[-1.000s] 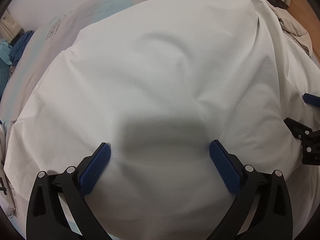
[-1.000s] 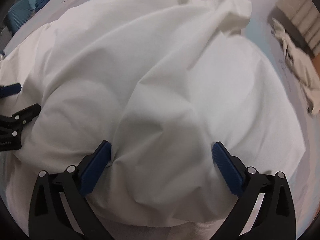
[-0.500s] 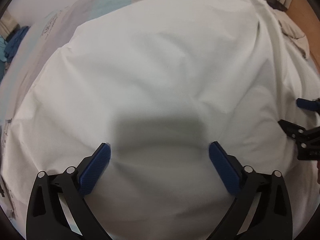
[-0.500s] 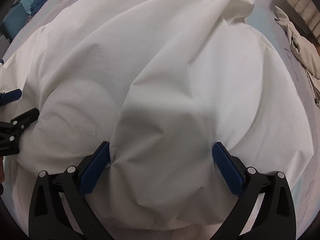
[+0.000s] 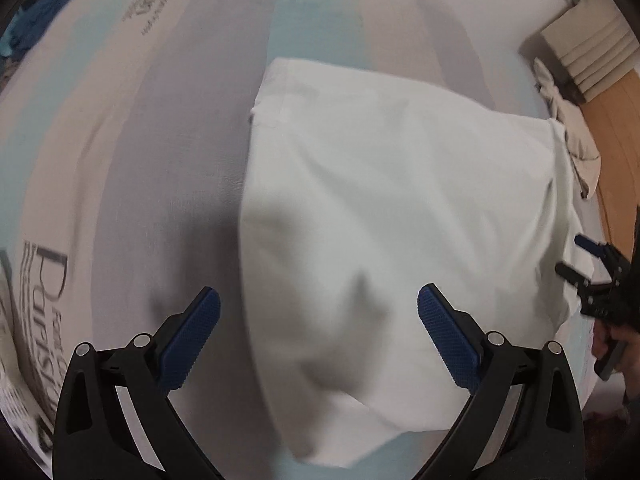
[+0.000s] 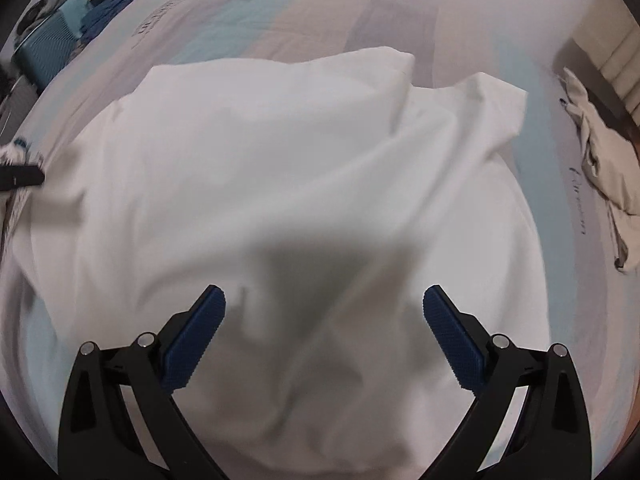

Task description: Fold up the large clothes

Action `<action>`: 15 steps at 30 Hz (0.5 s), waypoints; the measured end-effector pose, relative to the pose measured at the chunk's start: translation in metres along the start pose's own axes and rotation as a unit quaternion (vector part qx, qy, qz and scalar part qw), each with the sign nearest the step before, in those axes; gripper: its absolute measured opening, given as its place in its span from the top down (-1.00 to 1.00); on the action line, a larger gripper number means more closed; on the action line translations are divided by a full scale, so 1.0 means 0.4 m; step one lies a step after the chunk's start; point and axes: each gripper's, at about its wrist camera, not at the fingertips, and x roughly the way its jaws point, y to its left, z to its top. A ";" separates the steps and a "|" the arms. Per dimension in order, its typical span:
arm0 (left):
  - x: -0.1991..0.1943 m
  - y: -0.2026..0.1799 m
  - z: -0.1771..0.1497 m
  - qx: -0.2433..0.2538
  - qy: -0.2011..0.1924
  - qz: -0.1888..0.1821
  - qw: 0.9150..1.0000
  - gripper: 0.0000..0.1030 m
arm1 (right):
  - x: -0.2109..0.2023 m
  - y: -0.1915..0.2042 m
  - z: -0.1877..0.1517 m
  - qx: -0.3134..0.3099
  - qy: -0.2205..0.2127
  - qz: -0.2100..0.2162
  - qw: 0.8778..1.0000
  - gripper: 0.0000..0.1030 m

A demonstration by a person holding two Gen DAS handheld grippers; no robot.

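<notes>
A large white garment [image 5: 392, 216] lies rumpled on a bed with a pale striped, printed sheet [image 5: 120, 152]. It also fills the right wrist view [image 6: 280, 184]. My left gripper [image 5: 318, 320] is open and empty, hovering above the garment's left edge. My right gripper [image 6: 324, 320] is open and empty above the garment's near part. The right gripper also shows at the right edge of the left wrist view [image 5: 588, 276], beside the garment's right edge. The left gripper's tip shows at the left edge of the right wrist view [image 6: 22, 176].
A beige crumpled cloth [image 6: 600, 168] lies on the bed's right side, near a cream slatted headboard [image 5: 592, 60] and a wooden floor [image 5: 616, 128]. Blue clothes and a teal suitcase [image 6: 52, 52] stand at the far left.
Both grippers have pulled back and up from the garment, so more of the bed sheet shows. The left wrist view has shifted left, past the garment's left edge. Both stay open.
</notes>
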 end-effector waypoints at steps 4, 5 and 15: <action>0.072 0.032 0.039 -0.001 0.044 -0.002 0.999 -0.88 | 0.054 0.034 0.042 0.055 0.033 0.021 0.998 -0.85; 0.091 0.039 0.049 -0.001 0.053 -0.002 0.999 -0.88 | 0.077 0.038 0.050 0.069 0.043 0.023 0.996 -0.85; 0.187 0.064 0.067 0.008 0.097 -0.025 0.995 -0.89 | 0.180 0.016 0.048 0.108 0.099 0.037 0.989 -0.88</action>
